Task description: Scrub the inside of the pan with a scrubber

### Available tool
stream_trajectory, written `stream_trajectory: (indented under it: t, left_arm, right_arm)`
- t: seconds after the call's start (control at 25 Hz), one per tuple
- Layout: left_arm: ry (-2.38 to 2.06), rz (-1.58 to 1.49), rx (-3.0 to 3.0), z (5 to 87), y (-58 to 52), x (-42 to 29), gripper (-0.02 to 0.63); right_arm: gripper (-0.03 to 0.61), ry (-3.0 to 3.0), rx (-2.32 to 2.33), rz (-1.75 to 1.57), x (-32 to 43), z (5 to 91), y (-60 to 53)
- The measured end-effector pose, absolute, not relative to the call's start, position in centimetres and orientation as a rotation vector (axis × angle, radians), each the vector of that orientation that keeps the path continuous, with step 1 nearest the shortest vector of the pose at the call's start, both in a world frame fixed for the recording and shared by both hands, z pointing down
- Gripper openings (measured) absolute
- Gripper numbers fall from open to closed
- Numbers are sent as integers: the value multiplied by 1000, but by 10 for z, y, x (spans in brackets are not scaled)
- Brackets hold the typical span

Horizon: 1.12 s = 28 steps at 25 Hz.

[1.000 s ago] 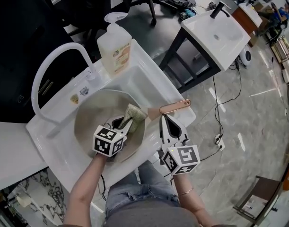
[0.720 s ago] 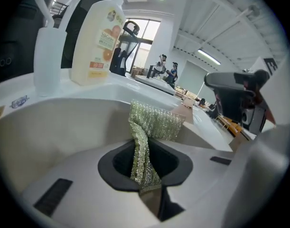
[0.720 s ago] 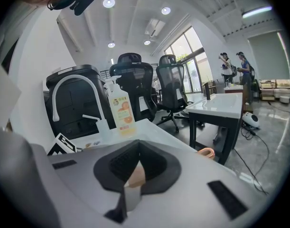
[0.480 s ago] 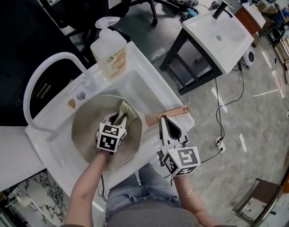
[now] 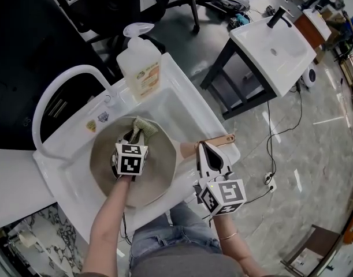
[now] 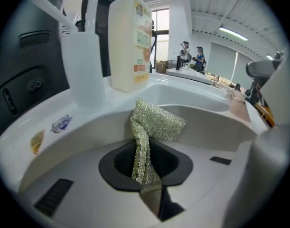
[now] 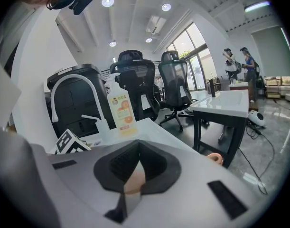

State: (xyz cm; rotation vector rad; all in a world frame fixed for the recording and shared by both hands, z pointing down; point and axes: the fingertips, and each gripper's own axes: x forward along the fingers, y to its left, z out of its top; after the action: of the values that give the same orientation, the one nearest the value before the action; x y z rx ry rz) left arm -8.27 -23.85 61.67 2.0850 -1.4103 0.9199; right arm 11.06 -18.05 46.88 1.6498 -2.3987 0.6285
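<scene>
Down in the white sink point(image 5: 188, 105) the pan point(image 5: 159, 169) lies flat and fills most of the basin. The left gripper point(image 5: 133, 137) has its jaws clenched on the glittery mesh scrubber point(image 5: 142, 126), which touches the pan's inside at its far rim. The right gripper point(image 5: 204, 148) is clamped on the copper-coloured pan handle point(image 5: 219, 139), which juts over the sink's right edge.

A soap bottle point(image 5: 140, 65) stands on the back ledge beside the arched white faucet point(image 5: 60, 82). Its orange label shows fruit, but the print is too small to read, as are two small stickers point(image 5: 103, 117) on the rim.

To the right is grey stone floor point(image 5: 315, 154) crossed by a cable point(image 5: 274, 143), then a second sink point(image 5: 274, 45) on a black stand. Office chairs point(image 7: 175, 87) stand behind it.
</scene>
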Motion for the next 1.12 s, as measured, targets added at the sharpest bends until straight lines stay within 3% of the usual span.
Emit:
stream_trajectory:
  t: [0.32, 1.12]
  left_arm:
    - [-1626, 890, 1841, 615, -242, -148, 63]
    - [-1898, 800, 1403, 575, -185, -226, 63]
  right_arm:
    - [11, -2439, 1613, 611, 101, 461, -181]
    - [11, -2546, 1550, 554, 84, 427, -167]
